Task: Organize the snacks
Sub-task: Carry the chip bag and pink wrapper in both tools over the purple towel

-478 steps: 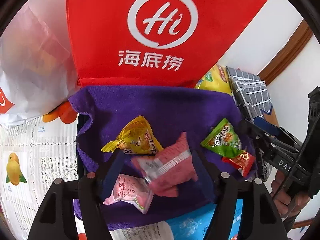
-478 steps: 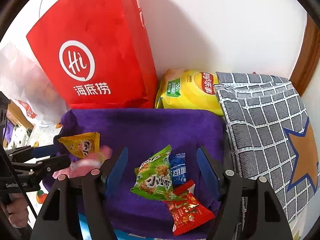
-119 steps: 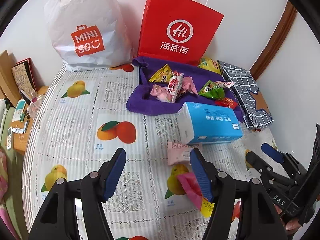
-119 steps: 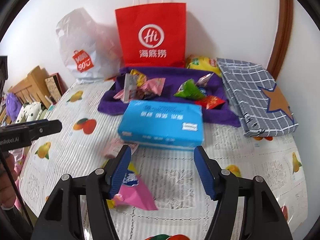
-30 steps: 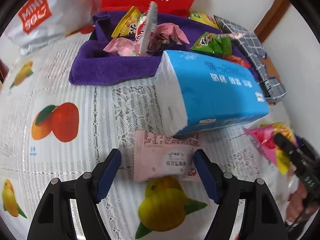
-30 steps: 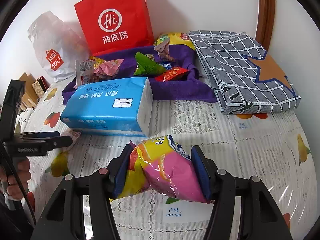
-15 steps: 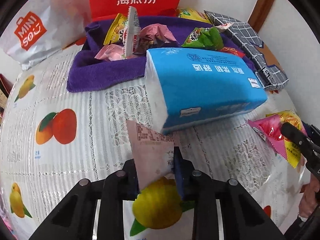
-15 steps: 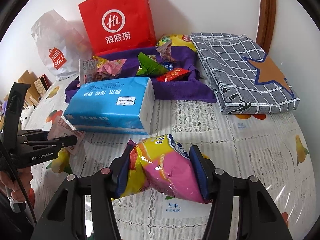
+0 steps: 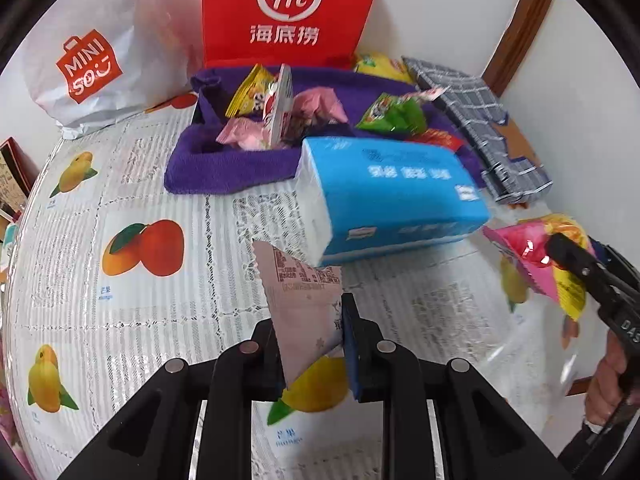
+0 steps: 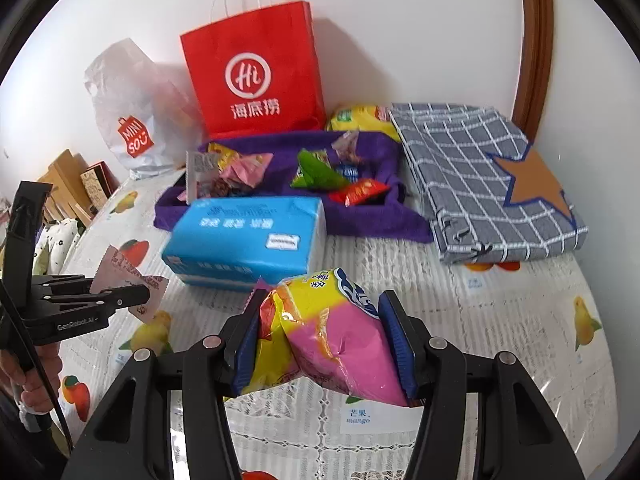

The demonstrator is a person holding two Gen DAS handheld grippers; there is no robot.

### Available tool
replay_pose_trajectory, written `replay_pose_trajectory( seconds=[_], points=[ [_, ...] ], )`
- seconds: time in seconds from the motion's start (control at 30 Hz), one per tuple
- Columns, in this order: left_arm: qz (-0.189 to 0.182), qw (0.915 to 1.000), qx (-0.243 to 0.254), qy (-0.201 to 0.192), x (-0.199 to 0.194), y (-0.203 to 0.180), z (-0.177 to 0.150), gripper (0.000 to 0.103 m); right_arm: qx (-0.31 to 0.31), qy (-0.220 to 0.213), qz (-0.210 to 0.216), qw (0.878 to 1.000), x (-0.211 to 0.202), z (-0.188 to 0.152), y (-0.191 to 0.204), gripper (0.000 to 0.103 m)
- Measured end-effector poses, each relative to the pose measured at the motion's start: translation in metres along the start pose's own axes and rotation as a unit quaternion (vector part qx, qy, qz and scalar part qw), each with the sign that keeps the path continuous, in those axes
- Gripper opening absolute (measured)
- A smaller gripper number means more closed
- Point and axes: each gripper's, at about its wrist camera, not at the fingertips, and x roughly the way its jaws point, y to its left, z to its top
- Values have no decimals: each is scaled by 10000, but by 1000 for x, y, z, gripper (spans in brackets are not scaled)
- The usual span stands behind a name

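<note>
My left gripper (image 9: 310,334) is shut on a pale pink snack packet (image 9: 302,300) and holds it above the tablecloth; it also shows in the right wrist view (image 10: 128,274). My right gripper (image 10: 326,334) is shut on a pink and yellow snack bag (image 10: 332,330), lifted off the table; the bag also shows in the left wrist view (image 9: 536,256). A purple towel-lined tray (image 9: 224,168) at the back holds several snack packets: yellow (image 9: 248,92), pink (image 9: 316,108), green (image 9: 390,114).
A blue tissue pack (image 9: 388,192) lies between the grippers and the tray. A red paper bag (image 9: 288,12) and a white Miniso bag (image 9: 92,52) stand against the wall. A folded grey checked cloth (image 10: 492,176) lies at the right. A yellow chips bag (image 10: 360,118) sits behind the tray.
My left gripper closed on the pale pink packet and lifted it off the table. My right gripper keeps its hold on the pink and yellow bag and has risen slightly.
</note>
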Motion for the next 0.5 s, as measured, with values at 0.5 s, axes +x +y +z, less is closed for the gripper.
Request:
replay_pose_trajectory(
  seconds=[0.5],
  points=[
    [-281, 9984, -55, -481, -46, -16, 34, 21, -58, -467, 1, 9989, -23, 45, 10, 55]
  ],
)
